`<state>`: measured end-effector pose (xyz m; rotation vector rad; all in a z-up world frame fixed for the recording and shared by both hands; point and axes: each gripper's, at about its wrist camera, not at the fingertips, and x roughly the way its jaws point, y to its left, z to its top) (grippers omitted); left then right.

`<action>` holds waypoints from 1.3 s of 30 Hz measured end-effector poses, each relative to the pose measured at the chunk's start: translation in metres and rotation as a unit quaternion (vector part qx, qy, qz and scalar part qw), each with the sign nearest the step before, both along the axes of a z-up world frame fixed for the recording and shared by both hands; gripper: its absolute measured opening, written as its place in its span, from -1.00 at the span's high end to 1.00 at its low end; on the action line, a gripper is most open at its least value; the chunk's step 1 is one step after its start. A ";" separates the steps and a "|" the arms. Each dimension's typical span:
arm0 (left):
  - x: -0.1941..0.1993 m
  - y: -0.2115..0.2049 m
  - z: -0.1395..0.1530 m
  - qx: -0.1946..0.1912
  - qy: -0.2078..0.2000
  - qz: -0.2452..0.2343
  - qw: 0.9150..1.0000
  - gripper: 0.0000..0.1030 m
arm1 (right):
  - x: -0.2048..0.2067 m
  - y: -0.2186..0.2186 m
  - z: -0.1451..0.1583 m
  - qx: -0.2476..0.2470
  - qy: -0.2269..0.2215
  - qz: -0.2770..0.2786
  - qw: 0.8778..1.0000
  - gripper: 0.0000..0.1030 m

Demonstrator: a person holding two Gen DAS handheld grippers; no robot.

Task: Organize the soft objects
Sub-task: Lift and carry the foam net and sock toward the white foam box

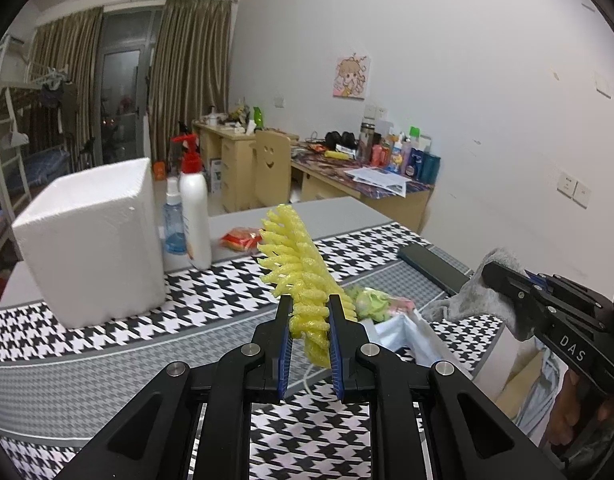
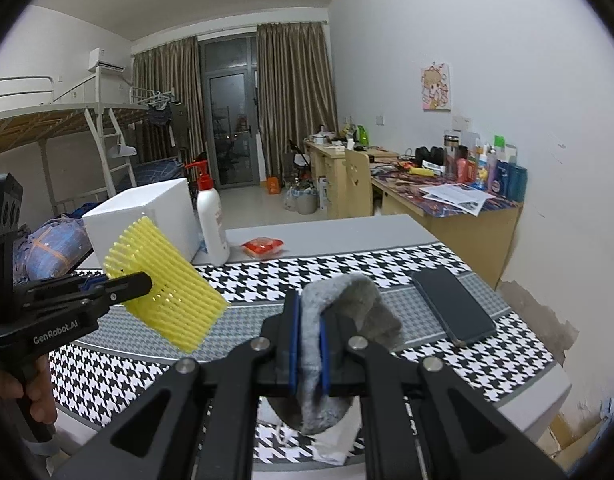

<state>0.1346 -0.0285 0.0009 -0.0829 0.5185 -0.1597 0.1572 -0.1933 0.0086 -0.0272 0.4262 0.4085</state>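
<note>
Both grippers hang above the table (image 2: 347,232), each clenched on a soft item: the left gripper (image 1: 309,320) pinches a yellow foam net (image 1: 295,256) by one end, the right gripper (image 2: 309,336) a grey cloth (image 2: 347,300) at its fold. Each is gripped near an edge, likely so it dangles clear of the white box (image 1: 91,240) at the table's far left corner and the phone (image 2: 453,306) by its right edge.

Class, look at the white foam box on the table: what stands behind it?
Behind the foam box stand a white spray bottle with a red trigger and a smaller clear blue bottle. The box hides anything further behind it.
</note>
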 end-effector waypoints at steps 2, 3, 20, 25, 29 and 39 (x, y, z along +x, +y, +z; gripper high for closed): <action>-0.002 0.004 0.002 0.002 -0.003 0.004 1.000 0.66 | 0.000 0.005 0.001 0.002 -0.002 0.005 1.000 0.77; -0.002 0.006 0.004 0.003 -0.005 0.007 1.000 0.67 | 0.001 0.006 0.002 0.002 -0.003 0.007 1.000 0.77; -0.020 0.055 0.023 0.020 -0.037 0.049 0.998 0.66 | -0.001 0.053 0.014 0.003 -0.024 0.051 0.998 0.77; -0.023 0.070 0.028 0.024 -0.046 0.060 0.997 0.67 | -0.001 0.068 0.019 0.004 -0.031 0.062 0.998 0.77; -0.022 0.080 0.030 0.026 -0.047 0.065 0.996 0.67 | 0.000 0.079 0.020 0.003 -0.031 0.072 0.997 0.77; -0.023 0.099 0.044 0.038 -0.066 0.087 0.993 0.66 | 0.006 0.101 0.031 0.005 -0.034 0.100 0.994 0.77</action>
